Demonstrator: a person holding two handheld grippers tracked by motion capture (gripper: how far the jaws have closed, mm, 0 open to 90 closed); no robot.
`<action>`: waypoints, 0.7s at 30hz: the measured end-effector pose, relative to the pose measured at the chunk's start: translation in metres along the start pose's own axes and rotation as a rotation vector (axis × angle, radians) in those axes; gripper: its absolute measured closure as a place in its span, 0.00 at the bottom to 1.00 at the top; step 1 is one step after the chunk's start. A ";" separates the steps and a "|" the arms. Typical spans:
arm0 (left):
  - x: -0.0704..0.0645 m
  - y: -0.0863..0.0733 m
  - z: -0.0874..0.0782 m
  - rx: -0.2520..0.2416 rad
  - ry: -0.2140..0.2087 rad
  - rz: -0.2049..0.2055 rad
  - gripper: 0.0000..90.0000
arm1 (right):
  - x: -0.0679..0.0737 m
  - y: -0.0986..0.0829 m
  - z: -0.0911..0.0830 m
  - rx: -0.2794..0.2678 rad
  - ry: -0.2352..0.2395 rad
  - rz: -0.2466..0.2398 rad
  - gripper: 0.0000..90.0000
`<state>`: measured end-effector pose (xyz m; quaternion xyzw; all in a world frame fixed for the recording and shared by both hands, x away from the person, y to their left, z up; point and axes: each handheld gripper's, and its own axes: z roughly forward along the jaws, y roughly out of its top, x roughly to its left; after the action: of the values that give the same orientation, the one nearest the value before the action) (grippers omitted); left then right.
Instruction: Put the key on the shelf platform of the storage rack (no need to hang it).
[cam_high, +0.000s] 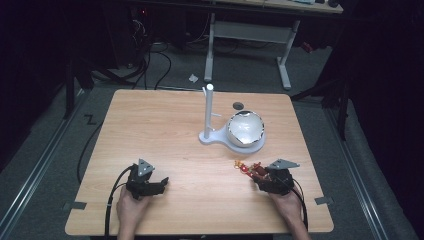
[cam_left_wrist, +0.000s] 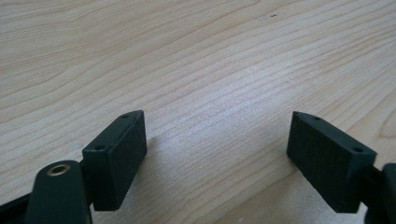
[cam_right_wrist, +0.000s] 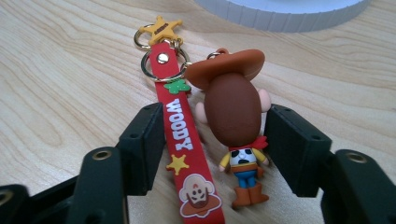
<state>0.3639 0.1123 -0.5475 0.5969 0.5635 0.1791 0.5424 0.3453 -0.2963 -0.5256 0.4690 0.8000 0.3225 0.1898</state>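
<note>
Straddling the keychain (cam_right_wrist: 212, 140) at five o'clock, the right tool (cam_right_wrist: 212, 149) gapes, ungripped, seemingly ready to close; left tool (cam_left_wrist: 215, 154) rests open, empty.

A rubbery cowboy keychain figure (cam_right_wrist: 236, 126) with a brown hat, brown hair, yellow sleeves and blue trousers lies flat on the light wooden table (cam_right_wrist: 56, 70), back upward, near its front right corner. Beside it lies its red strap (cam_right_wrist: 184, 144) lettered "WOODY", joined by gold rings (cam_right_wrist: 164, 65) and a yellow star charm (cam_right_wrist: 161, 29).
</note>
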 end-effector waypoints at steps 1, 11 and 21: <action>0.000 0.000 0.000 -0.001 0.000 -0.001 0.22 | 0.001 0.000 0.000 0.001 -0.006 -0.005 0.47; 0.000 0.000 0.000 0.002 0.001 0.002 0.22 | -0.001 -0.001 -0.002 -0.014 0.044 -0.024 0.66; 0.000 0.000 0.000 0.001 0.001 0.001 0.22 | -0.004 -0.001 -0.005 -0.032 0.061 -0.011 0.74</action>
<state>0.3639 0.1124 -0.5475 0.5973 0.5634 0.1794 0.5418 0.3437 -0.3022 -0.5228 0.4513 0.8029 0.3482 0.1744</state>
